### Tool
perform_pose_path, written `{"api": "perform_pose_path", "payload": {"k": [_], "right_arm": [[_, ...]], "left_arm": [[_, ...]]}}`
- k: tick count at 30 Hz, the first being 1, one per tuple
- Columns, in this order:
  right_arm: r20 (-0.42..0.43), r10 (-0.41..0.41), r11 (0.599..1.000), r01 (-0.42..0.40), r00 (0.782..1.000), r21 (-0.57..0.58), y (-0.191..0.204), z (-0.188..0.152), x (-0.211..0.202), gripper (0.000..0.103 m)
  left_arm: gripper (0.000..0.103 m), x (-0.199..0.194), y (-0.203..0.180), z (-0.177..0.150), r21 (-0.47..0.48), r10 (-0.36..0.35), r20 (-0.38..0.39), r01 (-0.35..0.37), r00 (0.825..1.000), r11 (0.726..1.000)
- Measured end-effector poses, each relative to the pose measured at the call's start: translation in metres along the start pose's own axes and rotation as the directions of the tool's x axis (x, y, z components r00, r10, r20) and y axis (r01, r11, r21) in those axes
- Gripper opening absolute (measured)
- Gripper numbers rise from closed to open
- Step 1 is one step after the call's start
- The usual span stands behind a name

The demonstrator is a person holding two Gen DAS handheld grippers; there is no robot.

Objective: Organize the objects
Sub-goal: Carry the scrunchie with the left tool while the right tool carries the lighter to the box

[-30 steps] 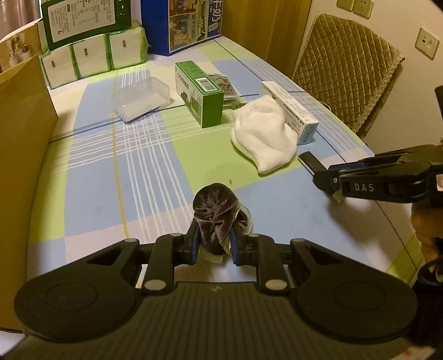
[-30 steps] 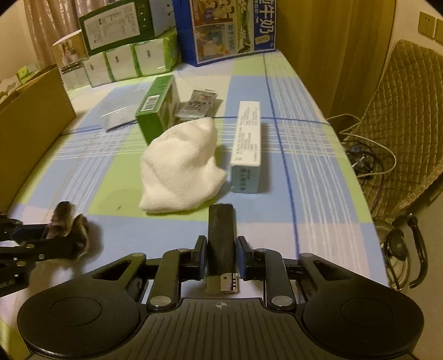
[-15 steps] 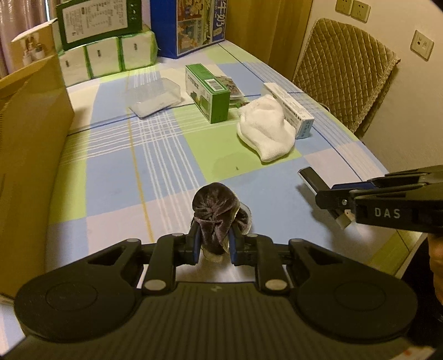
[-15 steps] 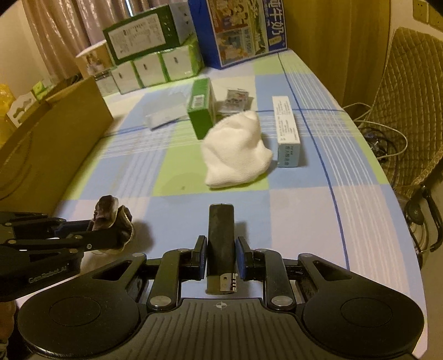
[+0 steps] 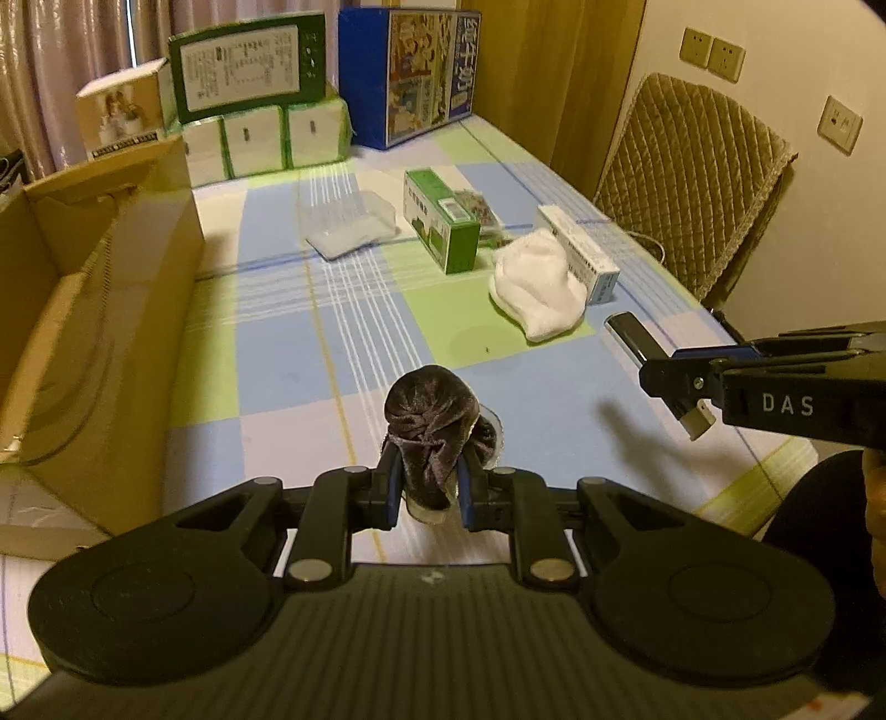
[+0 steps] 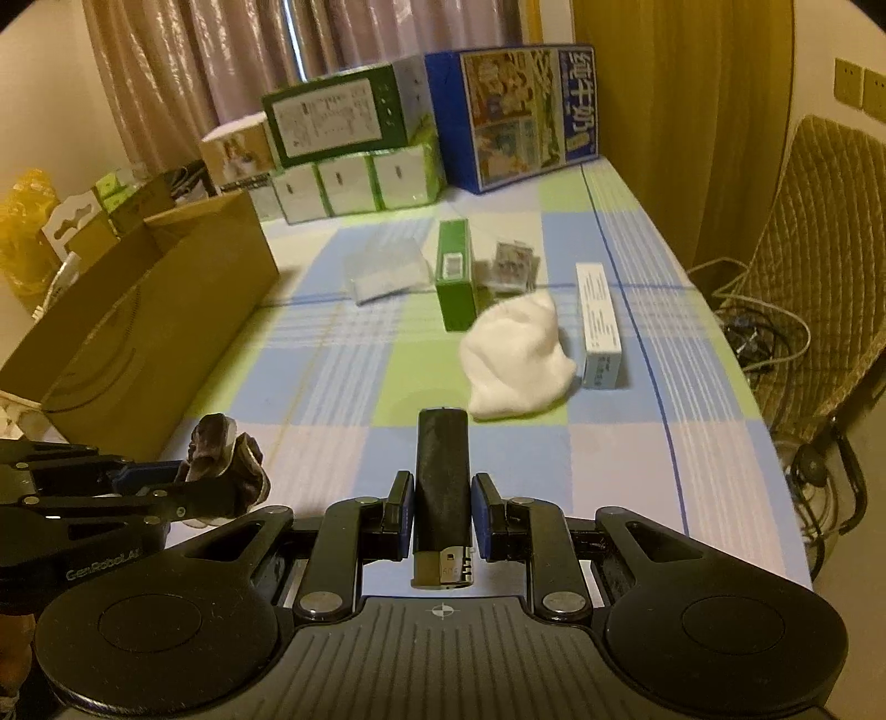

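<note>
Right tool point(image 6: 443, 509) clamps lighter point(image 6: 443, 487) pointing forward; left tool point(image 5: 426, 487) clamps scrunchie point(image 5: 432, 426).

"DAS" in white on side of right gripper point(image 5: 678, 382). "GenRoboLA…" on left gripper point(image 6: 216, 487) arm, end cut off. Blue box point(image 6: 520, 113): Chinese characters, probably "纯牛奶". Other labels too small.

A home room is indicated: checked tablecloth point(image 5: 288, 354), curtains point(image 6: 183, 72), quilted chair point(image 5: 692, 183), wall sockets point(image 5: 711, 52), stacked cartons point(image 6: 354, 116).
</note>
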State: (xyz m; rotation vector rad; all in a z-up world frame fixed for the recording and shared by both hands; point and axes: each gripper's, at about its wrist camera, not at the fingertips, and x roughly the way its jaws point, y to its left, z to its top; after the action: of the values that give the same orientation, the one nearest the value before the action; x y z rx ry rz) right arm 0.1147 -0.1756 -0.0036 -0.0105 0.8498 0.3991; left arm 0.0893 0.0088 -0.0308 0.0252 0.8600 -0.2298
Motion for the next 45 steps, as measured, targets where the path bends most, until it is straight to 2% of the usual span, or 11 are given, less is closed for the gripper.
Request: {"api": "perform_pose_path", "payload": {"k": [14,23,32,37,45], "right_arm": [[0.071,0.054,0.996,-0.049,0.996,-0.070,0.045,0.013,-0.039,0.019],[0.093,0.126,0.986,-0.115,0.988,-0.120,0.081,0.025,-0.045,0.019],[0.089,0.214,0.958,-0.192,0.973,-0.215,0.134,0.048,-0.034,0.019],[0.071,0.275,0.937,-0.251,0.959,-0.241,0.165,0.062,-0.021,0.019],[0.038,0.334,0.913,-0.313,0.942,-0.261,0.205,0.079,0.002,0.019]], "left_arm": [[0.016,-0.062,0.014,0.009,-0.007,0.044,0.088,-0.044,0.995,0.999],[0.016,-0.099,0.037,0.010,-0.013,0.110,0.122,-0.110,0.986,0.994],[0.016,-0.133,0.089,0.020,-0.045,0.209,0.142,-0.205,0.968,0.978],[0.016,-0.141,0.118,0.030,-0.046,0.245,0.137,-0.240,0.960,0.970],[0.016,-0.138,0.158,0.033,-0.062,0.267,0.107,-0.261,0.958,0.963]]}}
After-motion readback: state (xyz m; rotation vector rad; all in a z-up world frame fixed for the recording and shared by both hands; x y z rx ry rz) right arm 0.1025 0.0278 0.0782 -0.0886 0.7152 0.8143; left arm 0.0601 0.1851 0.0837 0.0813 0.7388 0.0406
